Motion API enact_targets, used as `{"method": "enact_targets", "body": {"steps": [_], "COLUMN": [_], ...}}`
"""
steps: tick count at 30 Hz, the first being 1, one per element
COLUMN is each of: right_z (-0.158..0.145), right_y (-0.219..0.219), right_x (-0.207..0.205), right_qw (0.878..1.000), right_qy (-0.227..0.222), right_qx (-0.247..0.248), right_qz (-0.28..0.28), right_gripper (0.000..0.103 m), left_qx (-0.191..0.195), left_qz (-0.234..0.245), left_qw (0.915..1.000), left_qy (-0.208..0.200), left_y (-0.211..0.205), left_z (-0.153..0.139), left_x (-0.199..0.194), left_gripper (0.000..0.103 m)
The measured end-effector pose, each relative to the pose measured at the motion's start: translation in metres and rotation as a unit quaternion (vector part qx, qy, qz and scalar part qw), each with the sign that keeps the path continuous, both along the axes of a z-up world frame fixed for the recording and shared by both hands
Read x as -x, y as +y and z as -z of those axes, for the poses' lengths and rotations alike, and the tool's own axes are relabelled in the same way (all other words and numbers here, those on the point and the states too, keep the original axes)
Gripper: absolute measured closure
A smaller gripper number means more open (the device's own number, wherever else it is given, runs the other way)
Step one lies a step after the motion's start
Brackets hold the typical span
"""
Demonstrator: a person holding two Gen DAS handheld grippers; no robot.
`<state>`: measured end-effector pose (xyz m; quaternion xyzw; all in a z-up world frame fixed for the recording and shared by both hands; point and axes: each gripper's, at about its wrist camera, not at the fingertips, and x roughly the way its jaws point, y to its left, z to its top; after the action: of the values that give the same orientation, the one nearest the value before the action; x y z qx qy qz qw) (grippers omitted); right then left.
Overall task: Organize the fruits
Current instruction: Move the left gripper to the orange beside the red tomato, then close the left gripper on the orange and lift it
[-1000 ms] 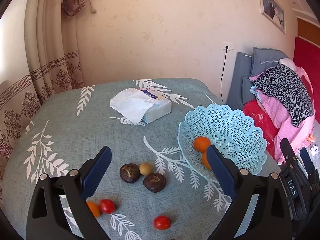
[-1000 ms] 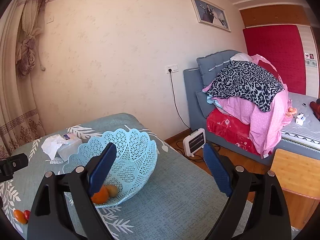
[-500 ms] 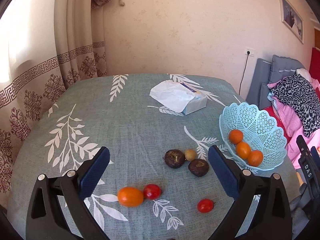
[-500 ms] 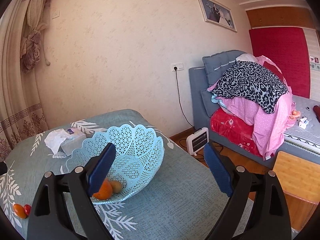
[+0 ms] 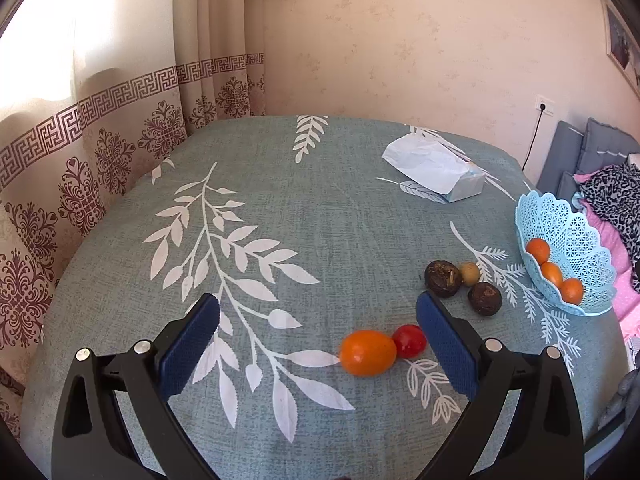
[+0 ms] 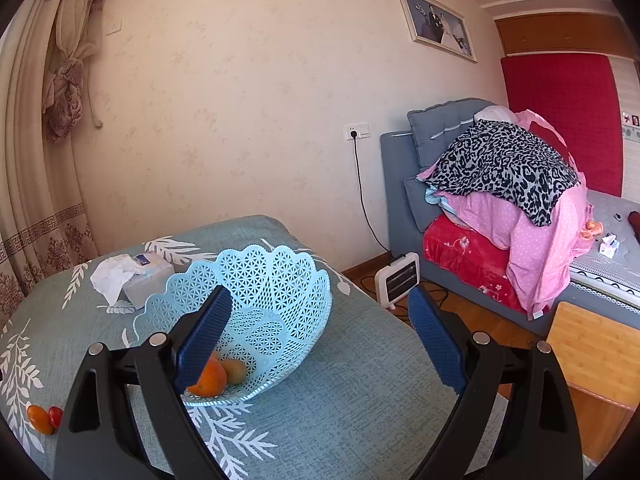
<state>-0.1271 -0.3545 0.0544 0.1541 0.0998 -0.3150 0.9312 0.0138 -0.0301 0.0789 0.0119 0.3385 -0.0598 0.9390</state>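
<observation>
Table (image 5: 320, 208) under a grey-green cloth printed with white leaf sprays.

Spread across it: tissue pack (image 5: 436, 174) toward the far side; pale blue lattice basket (image 5: 576, 240) at the right edge, tilted; two dark brown fruits (image 5: 442, 278) (image 5: 484, 298) with a small yellowish fruit (image 5: 469, 273) touching the first; nearer, an orange fruit (image 5: 368, 353) pressed against a red tomato (image 5: 409, 341). Seen from the right wrist too: basket (image 6: 280, 292), tissue pack (image 6: 138, 278), orange fruit (image 6: 39, 420) and tomato (image 6: 55, 417) at the left edge.
</observation>
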Motion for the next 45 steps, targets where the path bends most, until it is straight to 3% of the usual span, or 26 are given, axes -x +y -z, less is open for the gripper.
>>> {"method": "enact_targets", "body": {"steps": [13,23,24,26,27,33,34,40,45], "right_z": [0.003,0.004,0.004,0.004,0.004,0.004,0.003,0.002,-0.001], "right_y": [0.001,0.004,0.006,0.008,0.009,0.017,0.018,0.028,0.044], "right_x": [-0.007,-0.011,-0.012,-0.012,-0.012,-0.016,-0.016,-0.016,-0.012], "right_qw": [1.0,1.0,1.0,0.999,0.999,0.999,0.998,0.997,0.994], "right_qy": [0.01,0.019,0.021,0.021,0.022,0.03,0.03,0.033,0.026], "right_qx": [-0.005,0.001,0.004,0.01,0.013,0.027,0.03,0.06,0.101], "right_qz": [-0.004,-0.02,-0.022,-0.027,-0.029,-0.037,-0.038,-0.036,-0.02], "right_gripper": [0.012,0.012,0.012,0.012,0.012,0.012,0.012,0.012,0.012], "left_qx": [0.024,0.009,0.002,-0.013,-0.014,0.025,0.034,0.061,0.024], "left_qz": [-0.023,0.051,0.06,0.072,0.075,0.09,0.097,0.096,0.069], "left_qw": [0.9985,0.9964,0.996,0.9948,0.9942,0.9912,0.9903,0.9909,0.9972], "left_qy": [0.044,0.067,0.066,0.071,0.076,0.093,0.093,0.072,0.019], "left_y": [0.04,-0.002,-0.008,-0.018,-0.02,-0.019,-0.018,-0.007,-0.008], "left_z": [0.027,0.051,0.053,0.059,0.062,0.071,0.07,0.066,0.056], "left_x": [0.0,0.006,0.006,0.003,0.0,-0.017,-0.017,-0.01,0.007], "left_gripper": [0.005,0.006,0.008,0.025,0.029,0.052,0.061,0.061,0.061]}}
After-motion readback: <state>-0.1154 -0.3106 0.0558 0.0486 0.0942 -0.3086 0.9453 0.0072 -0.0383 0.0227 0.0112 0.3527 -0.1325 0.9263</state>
